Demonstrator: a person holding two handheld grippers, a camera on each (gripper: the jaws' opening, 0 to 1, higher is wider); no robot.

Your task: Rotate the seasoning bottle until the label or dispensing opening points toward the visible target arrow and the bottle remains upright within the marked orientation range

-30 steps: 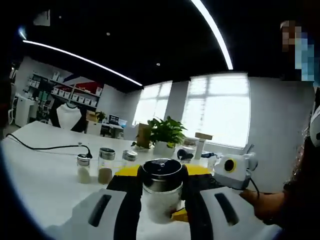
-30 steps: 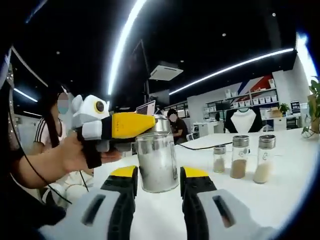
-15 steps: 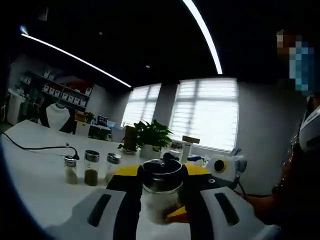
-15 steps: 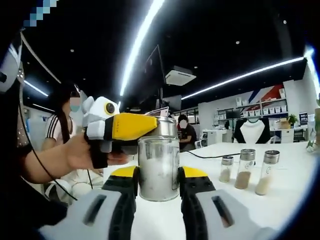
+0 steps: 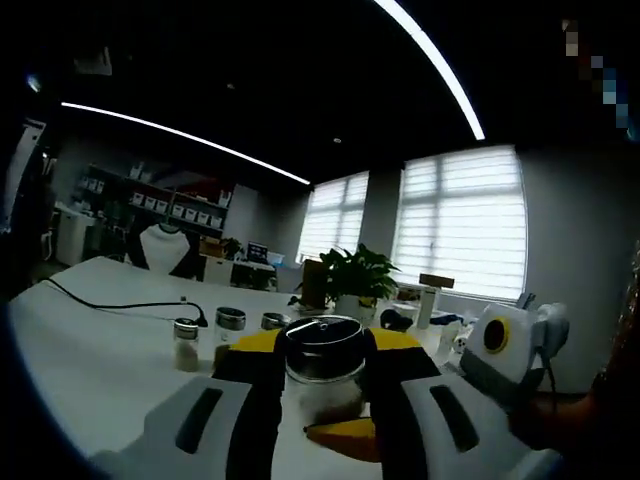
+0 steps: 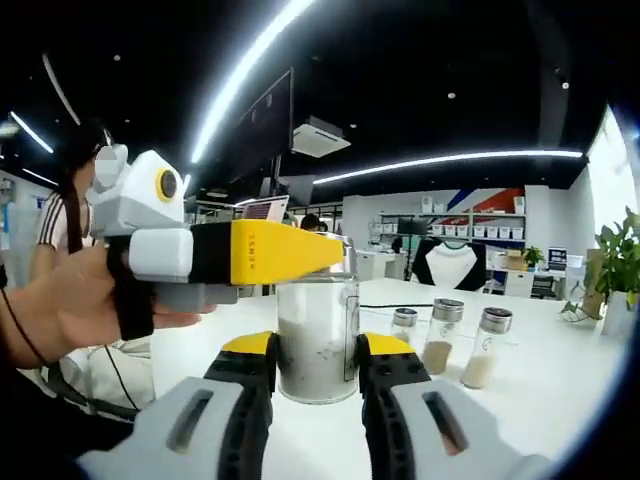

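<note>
Table (image 6: 560, 400), white and long, is carrying everything I am watching. On it the seasoning bottle (image 6: 317, 338) is standing upright, a clear jar with pale grains in its lower part and a dark metal cap (image 5: 322, 339). My right gripper (image 6: 314, 362) is pinching the bottle's glass body between its yellow-tipped jaws. My left gripper (image 5: 322, 362) is clamping the bottle at the cap. Three small spice jars (image 6: 442, 337) are sitting in a row off to one side, well apart from the bottle. A black cable (image 5: 120, 304) is trailing across the tabletop.
</note>
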